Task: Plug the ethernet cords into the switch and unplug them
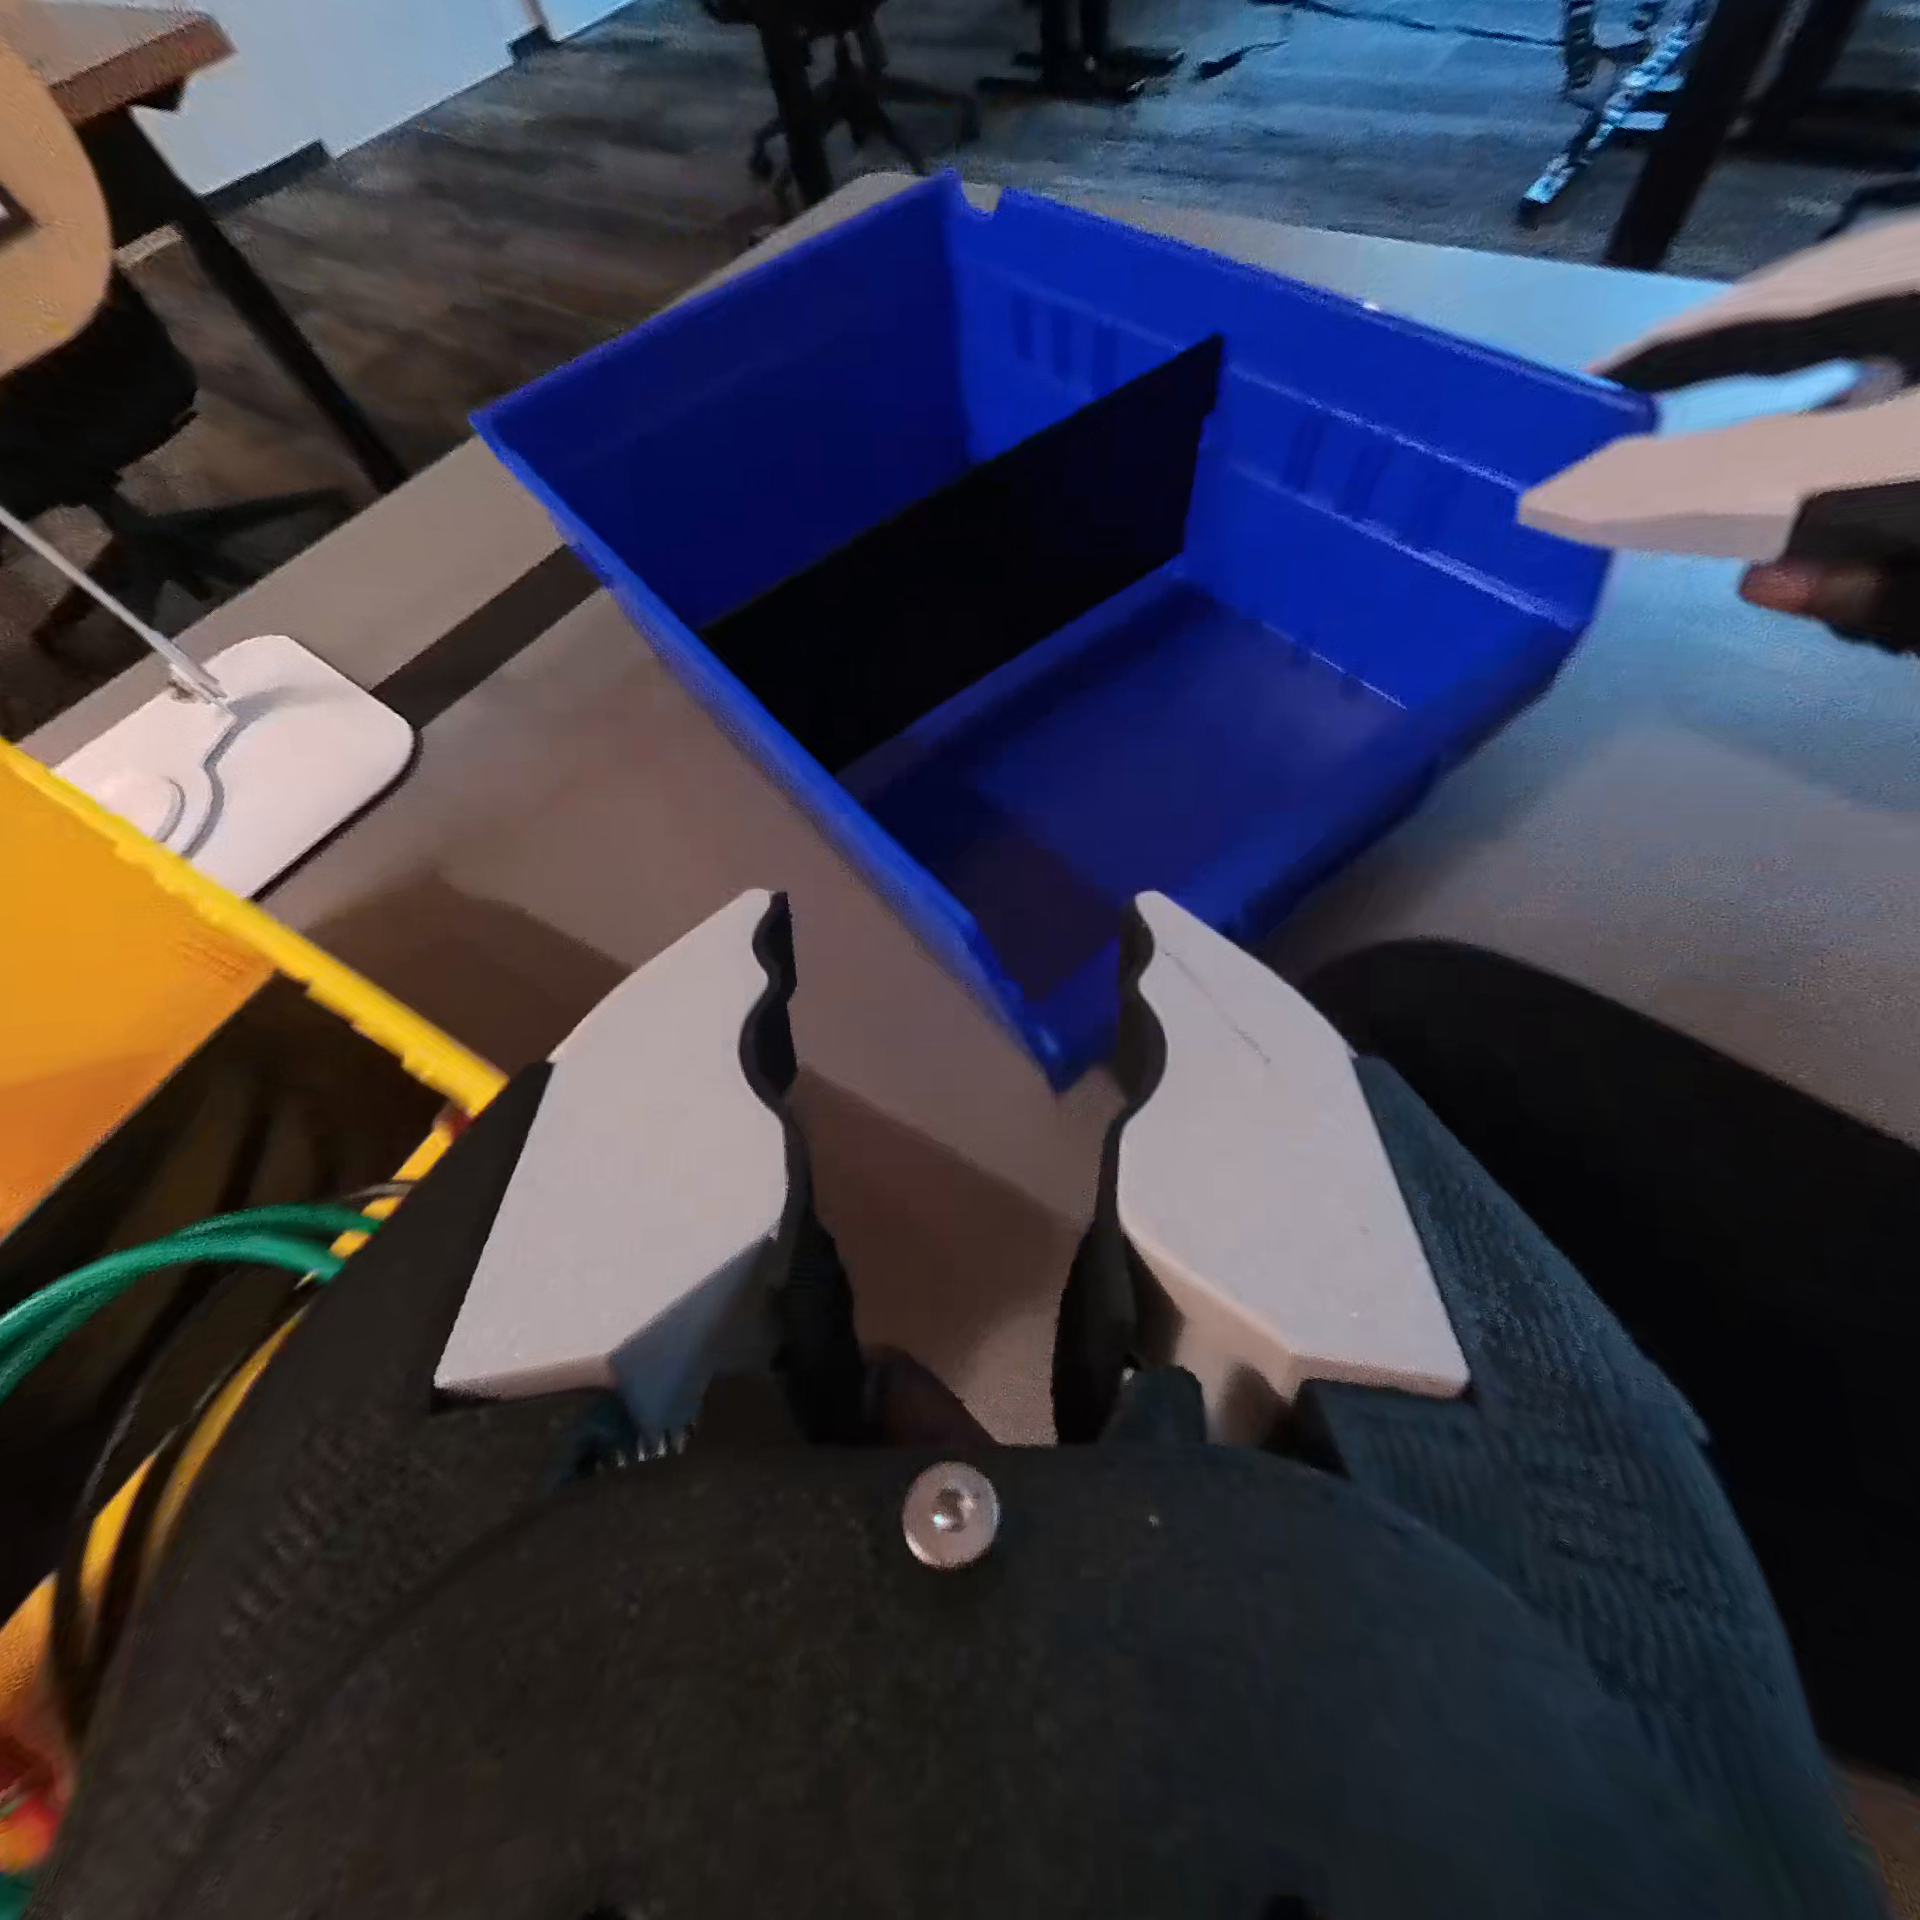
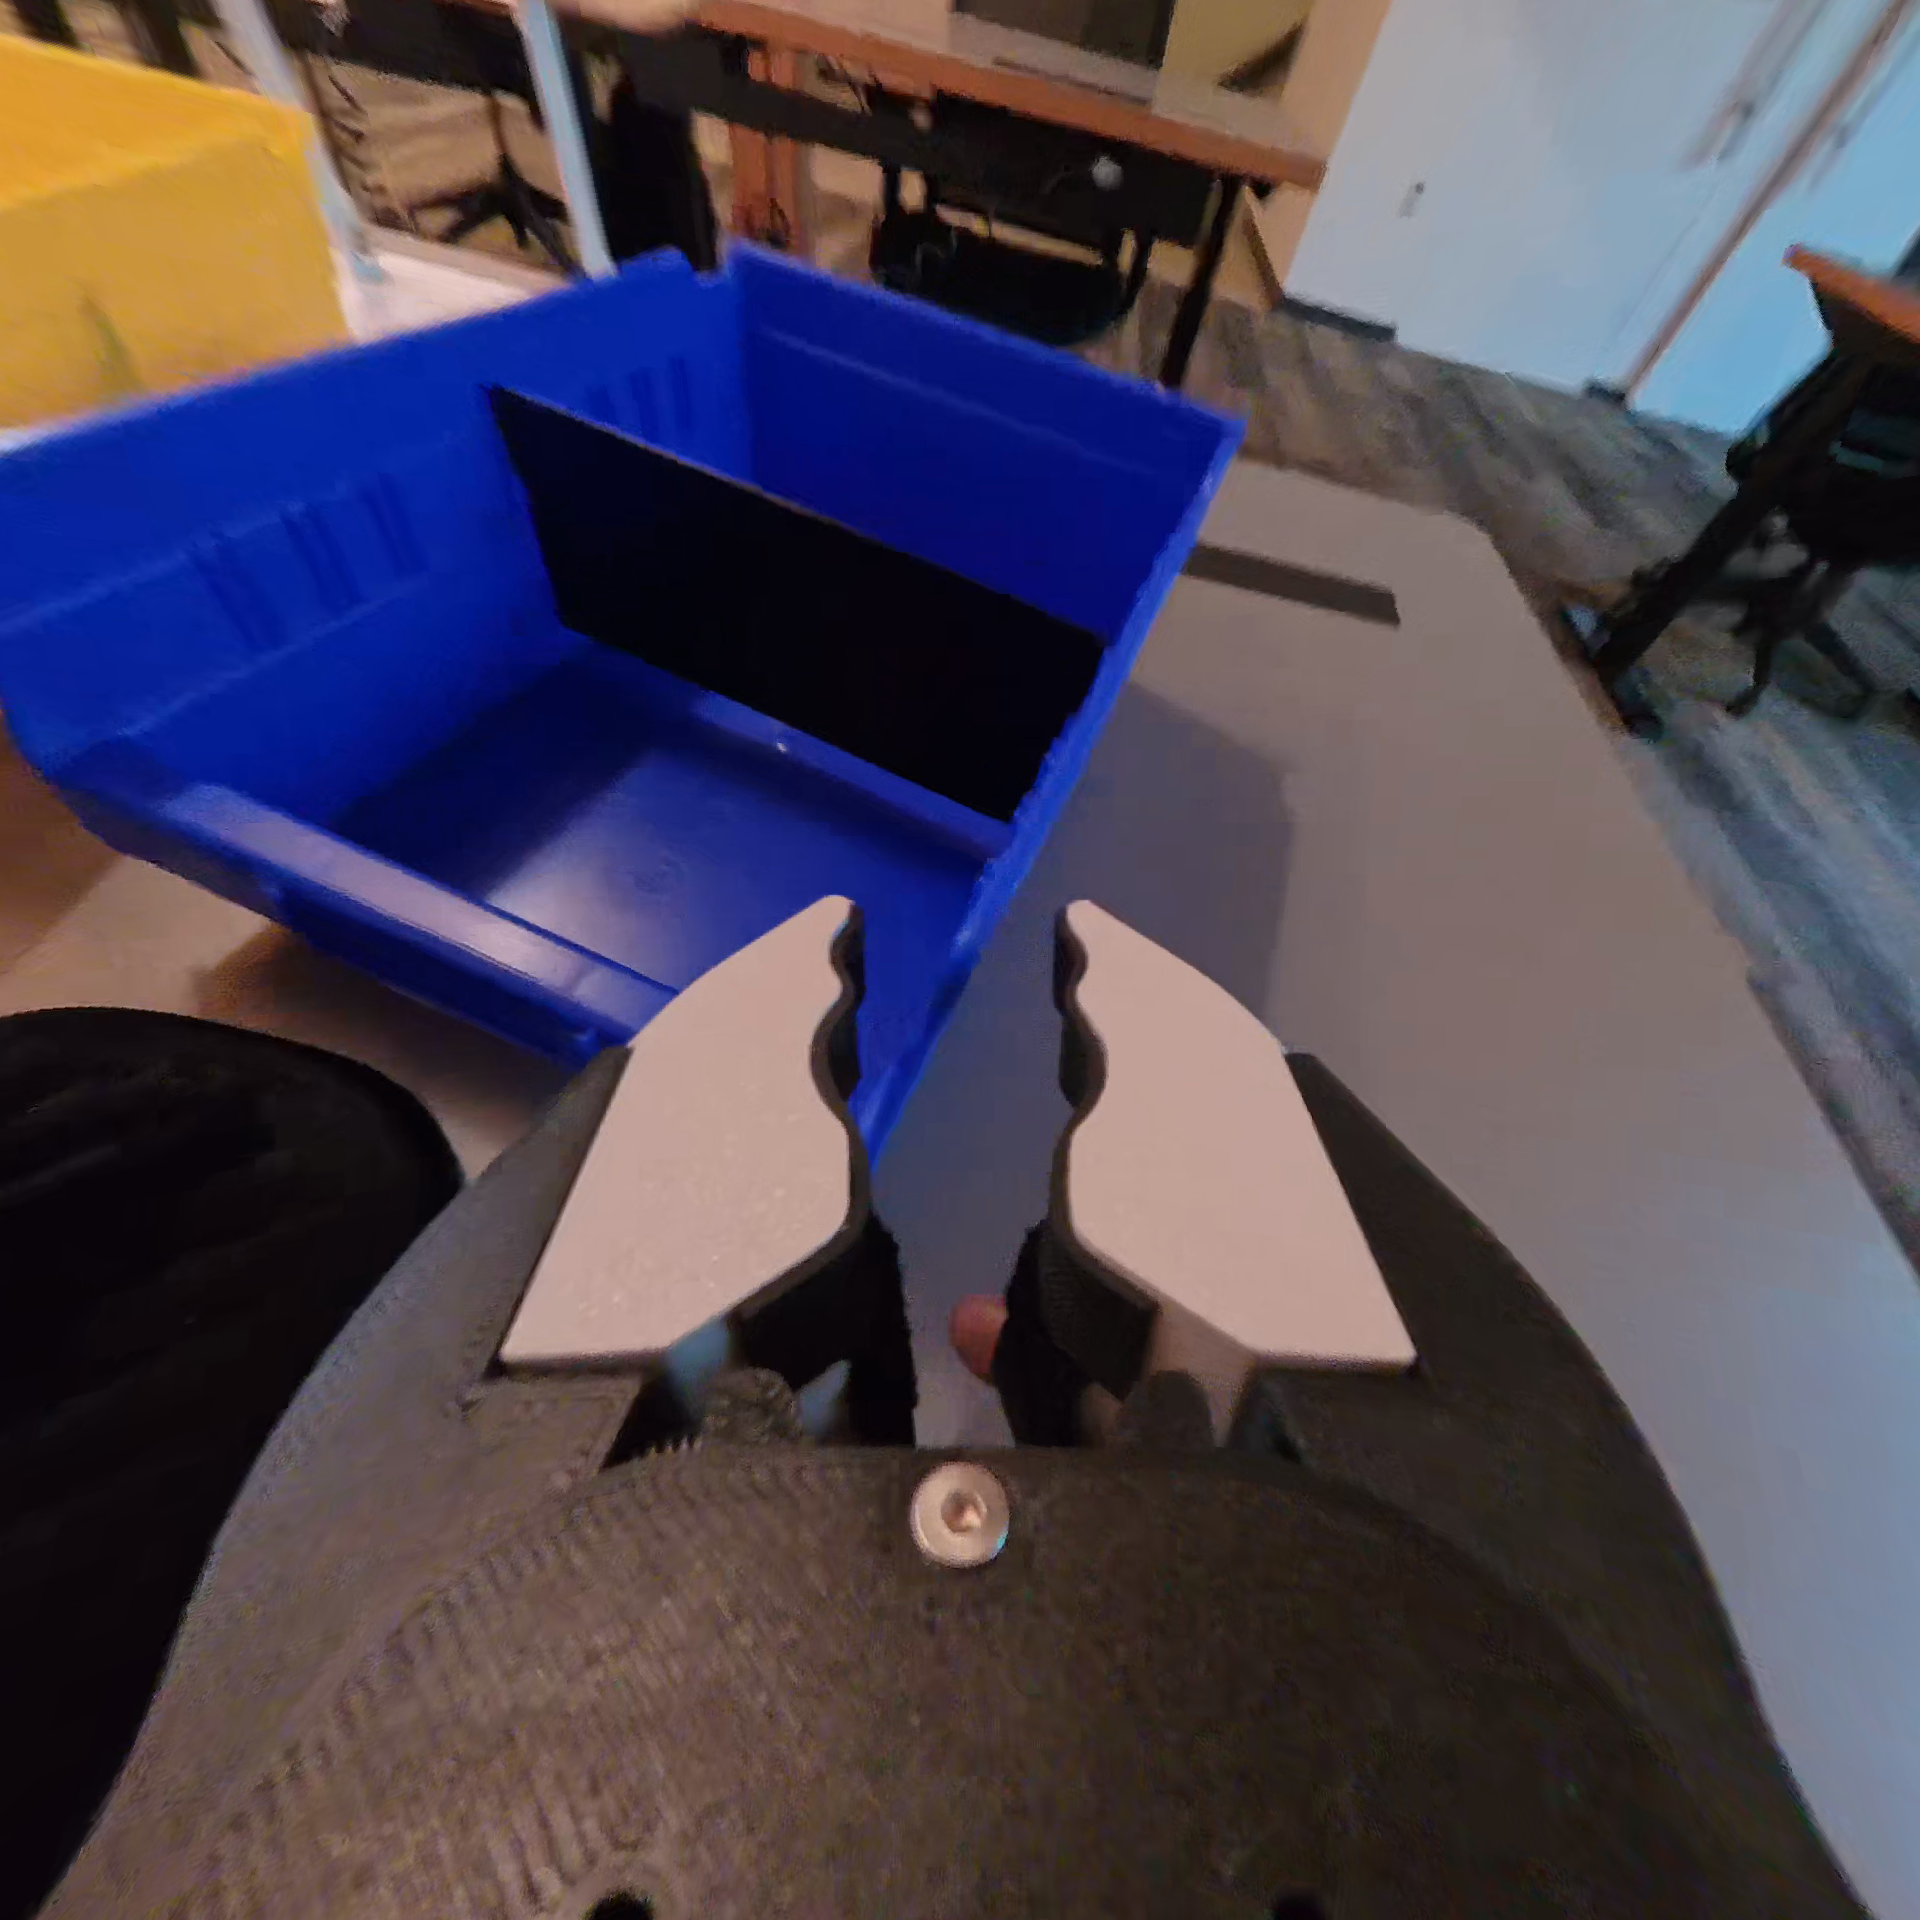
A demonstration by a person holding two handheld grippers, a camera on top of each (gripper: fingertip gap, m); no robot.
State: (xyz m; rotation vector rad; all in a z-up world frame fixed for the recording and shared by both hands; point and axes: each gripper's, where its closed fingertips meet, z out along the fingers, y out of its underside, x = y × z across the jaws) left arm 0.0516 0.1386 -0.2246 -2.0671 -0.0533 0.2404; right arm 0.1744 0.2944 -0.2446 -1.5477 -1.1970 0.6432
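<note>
My left gripper [image 1: 956, 914] is open and empty, held above the grey table just before the near corner of a blue bin [image 1: 1143, 727]. My right gripper [image 2: 956, 920] is open and empty over the bin's [image 2: 582, 831] near right corner. The bin has a black divider [image 1: 966, 582] across it, which also shows in the right wrist view [image 2: 810, 613], and looks empty. Green cords [image 1: 177, 1257] show at the left edge, beside a yellow bin [image 1: 114, 935]. No switch is in view. The right gripper also shows at the right edge of the left wrist view [image 1: 1579, 436].
A white lamp base [image 1: 260, 758] stands on the table left of the blue bin. The yellow bin also shows at the top left of the right wrist view [image 2: 156, 229]. The grey table [image 2: 1403, 935] ends at the right. Desks and chairs stand beyond on the floor.
</note>
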